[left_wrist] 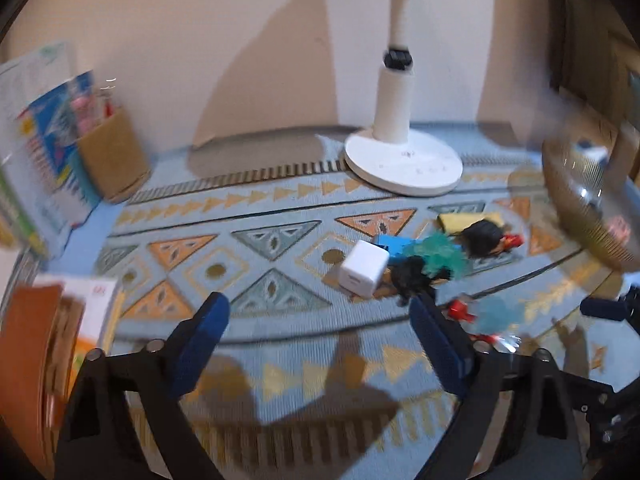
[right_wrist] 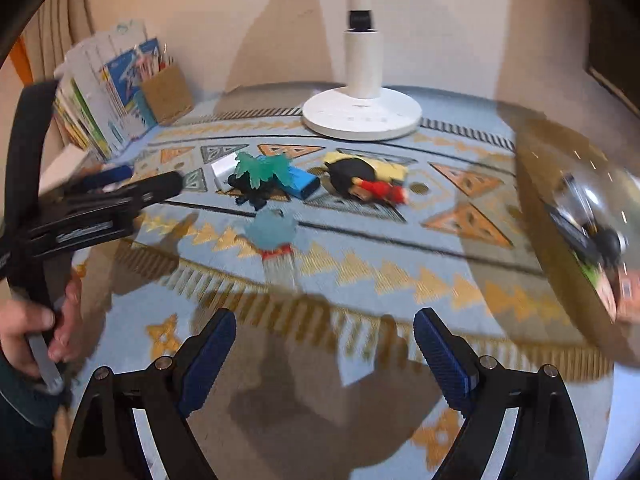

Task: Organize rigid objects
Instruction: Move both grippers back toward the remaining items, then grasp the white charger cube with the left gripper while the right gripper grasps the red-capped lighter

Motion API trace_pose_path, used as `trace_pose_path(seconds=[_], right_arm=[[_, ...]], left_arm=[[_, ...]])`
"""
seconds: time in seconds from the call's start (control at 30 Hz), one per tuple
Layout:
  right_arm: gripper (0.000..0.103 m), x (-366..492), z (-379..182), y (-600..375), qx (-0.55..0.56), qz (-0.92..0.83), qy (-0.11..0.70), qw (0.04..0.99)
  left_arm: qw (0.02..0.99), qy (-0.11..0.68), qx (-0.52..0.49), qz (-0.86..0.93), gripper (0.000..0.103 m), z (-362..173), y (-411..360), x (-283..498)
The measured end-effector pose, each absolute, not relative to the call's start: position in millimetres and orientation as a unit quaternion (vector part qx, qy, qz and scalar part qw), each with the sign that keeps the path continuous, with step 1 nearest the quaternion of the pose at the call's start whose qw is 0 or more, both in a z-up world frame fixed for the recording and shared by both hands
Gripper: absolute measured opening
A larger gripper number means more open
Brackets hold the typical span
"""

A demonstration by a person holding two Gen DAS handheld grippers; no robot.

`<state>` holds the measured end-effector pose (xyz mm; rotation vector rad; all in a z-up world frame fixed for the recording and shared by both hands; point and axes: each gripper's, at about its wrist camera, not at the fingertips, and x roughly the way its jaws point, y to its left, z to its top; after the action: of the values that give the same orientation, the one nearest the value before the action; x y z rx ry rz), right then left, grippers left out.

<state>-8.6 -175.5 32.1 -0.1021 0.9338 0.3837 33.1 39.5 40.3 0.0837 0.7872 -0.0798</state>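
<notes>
A cluster of small objects lies on the patterned rug: a white cube point(left_wrist: 364, 272), a blue box point(left_wrist: 394, 246), a black figure with green hair point(left_wrist: 426, 264), a black-haired figure in red point(left_wrist: 490, 238) on a yellow piece point(left_wrist: 468, 220), and a pale blue figure point(left_wrist: 486, 316). My left gripper point(left_wrist: 320, 322) is open and empty, just short of the cube. The right wrist view shows the same cluster, with the cube point(right_wrist: 224, 168), the green-haired figure point(right_wrist: 260, 172) and the pale blue figure point(right_wrist: 272, 228). My right gripper point(right_wrist: 324, 344) is open and empty, well short of them.
A white round stand base point(left_wrist: 404, 164) sits behind the cluster. A glass bowl point(right_wrist: 560, 208) holding small items stands at the right. A cardboard holder point(left_wrist: 114, 160) and books point(left_wrist: 44, 140) stand at the left. A hand point(right_wrist: 36, 328) holds the left gripper point(right_wrist: 140, 180).
</notes>
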Motion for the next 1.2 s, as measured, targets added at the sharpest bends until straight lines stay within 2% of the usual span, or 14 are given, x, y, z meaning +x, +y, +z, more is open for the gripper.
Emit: trace_pose_path(seconds=[0.07, 0.1, 0.13, 0.23, 0.3, 0.5, 0.7, 0.77, 0.8, 0.83, 0.87, 0.9, 1.03, 1.2], right_arm=[[0.081, 0, 23, -166, -0.05, 0.197, 0.455, 0.867], [0.069, 3, 20, -162, -0.053, 0.2, 0.459, 0.864], [0.064, 6, 16, -157, -0.059, 0.201, 0.463, 0.861], [0.062, 8, 14, -145, -0.102, 0.176, 0.444, 0.873], [0.058, 9, 13, -145, -0.094, 0.182, 0.443, 0.873], [0.047, 12, 13, -136, -0.105, 0.187, 0.432, 0.876], [0.047, 12, 12, -138, -0.101, 0.189, 0.43, 0.877], [0.047, 11, 12, -135, -0.11, 0.186, 0.427, 0.878], [0.046, 10, 12, -134, -0.113, 0.187, 0.426, 0.878], [0.035, 10, 12, -134, -0.113, 0.193, 0.425, 0.877], [0.026, 8, 13, -132, -0.11, 0.207, 0.424, 0.875], [0.023, 6, 13, -130, -0.118, 0.203, 0.422, 0.876], [0.023, -6, 15, -139, -0.104, 0.216, 0.434, 0.868], [0.023, -33, 20, -193, -0.009, 0.207, 0.465, 0.861]], left_arm=[[0.911, 0.408, 0.035, -0.057, 0.088, 29, 40, 51], [0.908, 0.411, 0.033, -0.065, 0.085, 25, 39, 56], [0.906, 0.415, 0.035, -0.074, 0.085, 21, 38, 62], [0.906, 0.412, 0.031, -0.09, 0.082, 22, 37, 72], [0.902, 0.417, 0.023, -0.111, 0.066, 23, 37, 79], [0.891, 0.433, 0.008, -0.14, 0.065, 16, 47, 81], [0.893, 0.43, 0.036, -0.127, 0.062, 15, 38, 84], [0.887, 0.44, 0.051, -0.132, 0.05, 10, 29, 89], [0.889, 0.434, 0.065, -0.128, 0.036, 11, 24, 89], [0.888, 0.433, 0.065, -0.139, 0.026, 11, 22, 88], [0.889, 0.43, 0.063, -0.146, 0.026, 13, 19, 86], [0.89, 0.428, 0.063, -0.145, 0.026, 14, 17, 83], [0.893, 0.421, 0.051, -0.151, 0.026, 21, 19, 57], [0.901, 0.403, 0.029, -0.156, 0.026, 30, 20, 5]])
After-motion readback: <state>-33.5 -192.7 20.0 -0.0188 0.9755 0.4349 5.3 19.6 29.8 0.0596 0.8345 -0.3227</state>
